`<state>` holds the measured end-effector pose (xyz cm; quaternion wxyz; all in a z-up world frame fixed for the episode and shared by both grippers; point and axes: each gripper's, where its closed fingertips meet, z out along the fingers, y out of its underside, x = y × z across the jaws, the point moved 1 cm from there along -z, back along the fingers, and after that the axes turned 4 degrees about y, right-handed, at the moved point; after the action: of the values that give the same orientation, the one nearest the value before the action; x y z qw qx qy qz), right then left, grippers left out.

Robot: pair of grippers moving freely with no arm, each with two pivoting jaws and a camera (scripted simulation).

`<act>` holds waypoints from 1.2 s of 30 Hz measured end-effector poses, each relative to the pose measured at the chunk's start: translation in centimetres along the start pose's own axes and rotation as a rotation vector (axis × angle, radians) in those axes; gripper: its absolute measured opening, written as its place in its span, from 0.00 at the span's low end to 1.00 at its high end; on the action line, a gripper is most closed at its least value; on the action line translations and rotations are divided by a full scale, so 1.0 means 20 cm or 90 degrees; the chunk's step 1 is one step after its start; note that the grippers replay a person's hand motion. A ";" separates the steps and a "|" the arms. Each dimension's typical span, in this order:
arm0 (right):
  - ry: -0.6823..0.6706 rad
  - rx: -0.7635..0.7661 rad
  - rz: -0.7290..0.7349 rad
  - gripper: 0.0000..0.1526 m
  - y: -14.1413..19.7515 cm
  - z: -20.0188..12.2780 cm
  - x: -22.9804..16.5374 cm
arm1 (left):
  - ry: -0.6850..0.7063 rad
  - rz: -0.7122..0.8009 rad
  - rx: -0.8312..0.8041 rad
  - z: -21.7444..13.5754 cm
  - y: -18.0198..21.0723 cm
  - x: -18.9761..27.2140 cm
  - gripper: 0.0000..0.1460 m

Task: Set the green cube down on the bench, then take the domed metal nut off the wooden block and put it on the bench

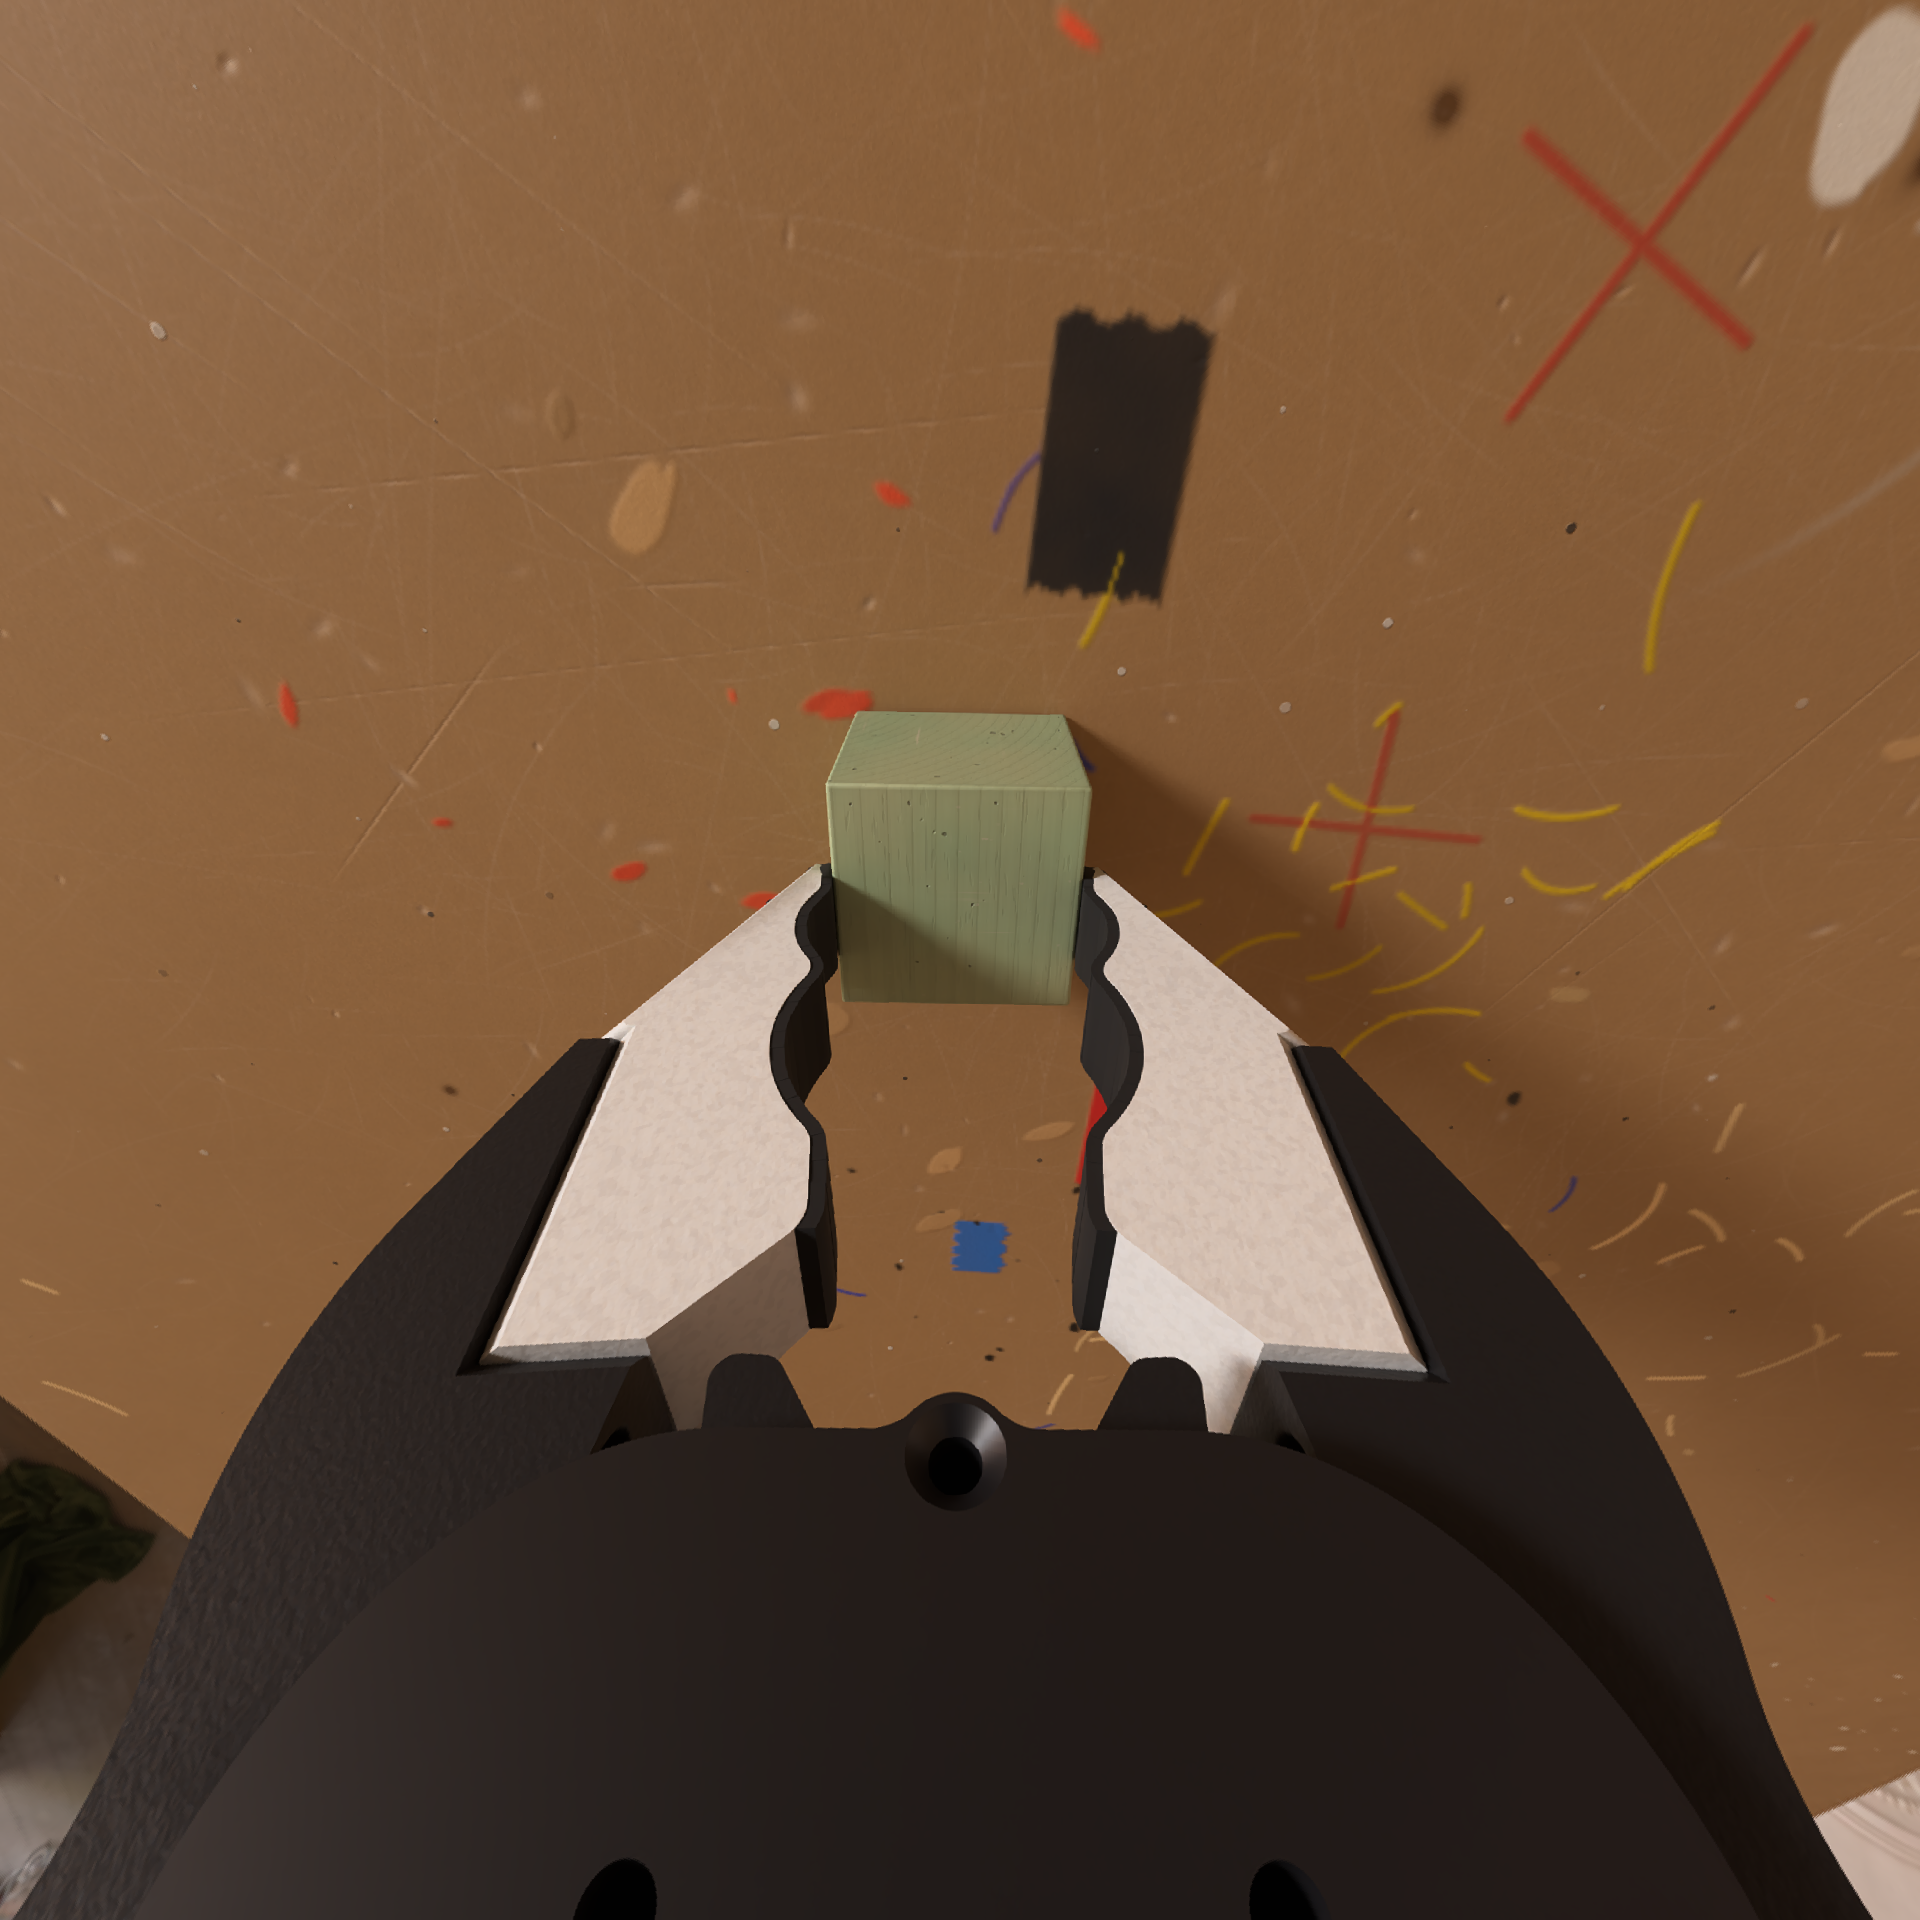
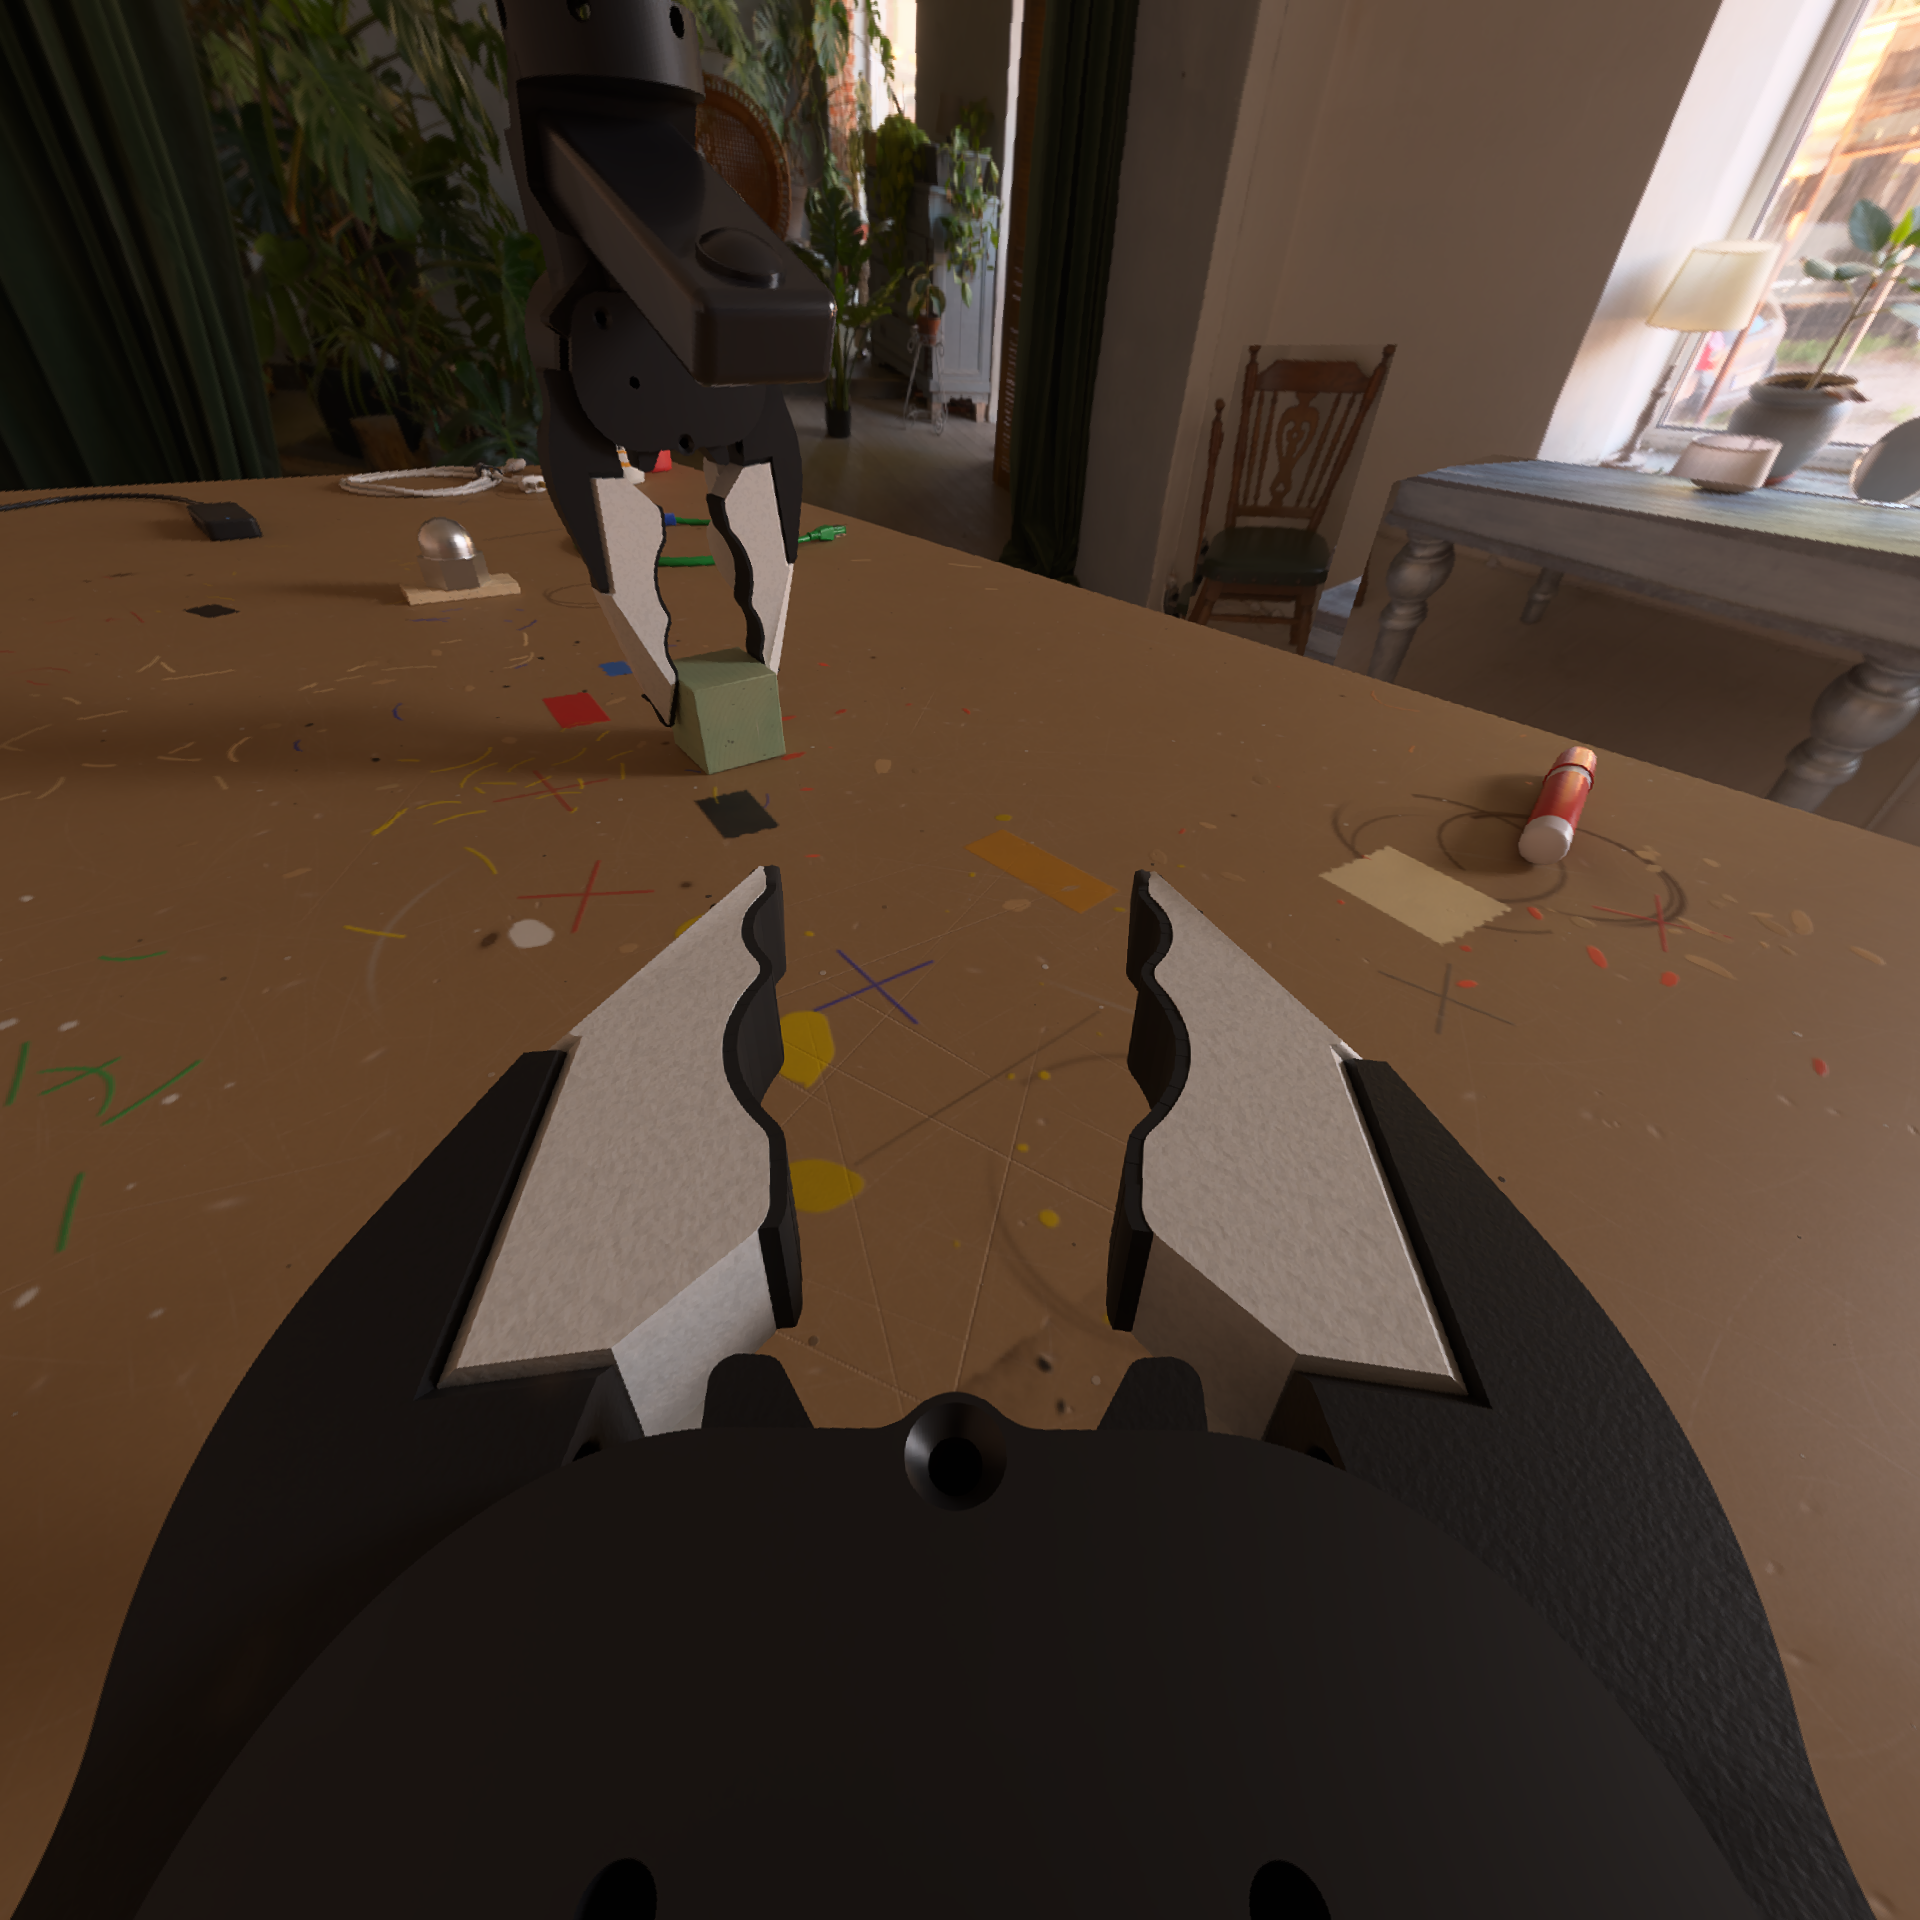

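My left gripper (image 1: pixel 956 883) is shut on the green cube (image 1: pixel 956 862), its black pads pressed to both side faces. In the right wrist view the left gripper (image 2: pixel 722 686) points down and the cube (image 2: pixel 727 712) sits at the bench (image 2: pixel 1143 727) surface, its shadow touching it. The domed metal nut (image 2: pixel 449 551) stands on the flat wooden block (image 2: pixel 462 592) at the far left, beyond the cube. My right gripper (image 2: pixel 956 883) is open and empty, low over the bench, well short of the cube.
A red glue stick (image 2: pixel 1555 805) lies at the right near the bench edge. A black adapter (image 2: pixel 223 520), a white cord (image 2: pixel 426 480) and green plugs (image 2: pixel 821 536) lie at the far side. Black tape (image 1: pixel 1117 457) and paint marks are flat on the bench.
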<state>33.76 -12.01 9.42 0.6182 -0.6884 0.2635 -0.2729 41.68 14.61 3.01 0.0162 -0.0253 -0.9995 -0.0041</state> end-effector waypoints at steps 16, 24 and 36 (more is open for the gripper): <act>-0.001 -0.001 0.000 0.44 0.00 0.00 0.00 | -0.096 -0.055 0.068 -0.29 0.14 -0.03 0.75; -0.001 0.001 0.004 0.45 0.00 0.00 -0.01 | -0.277 -0.356 0.179 -0.81 1.03 0.06 0.73; -0.004 0.001 0.018 0.45 0.00 0.00 0.00 | -0.342 -0.903 0.380 -0.42 1.71 0.31 0.54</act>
<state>33.73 -11.95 9.44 0.6233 -0.6851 0.2711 -0.2621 37.51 48.91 11.79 -0.2243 0.6189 -0.7066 0.2596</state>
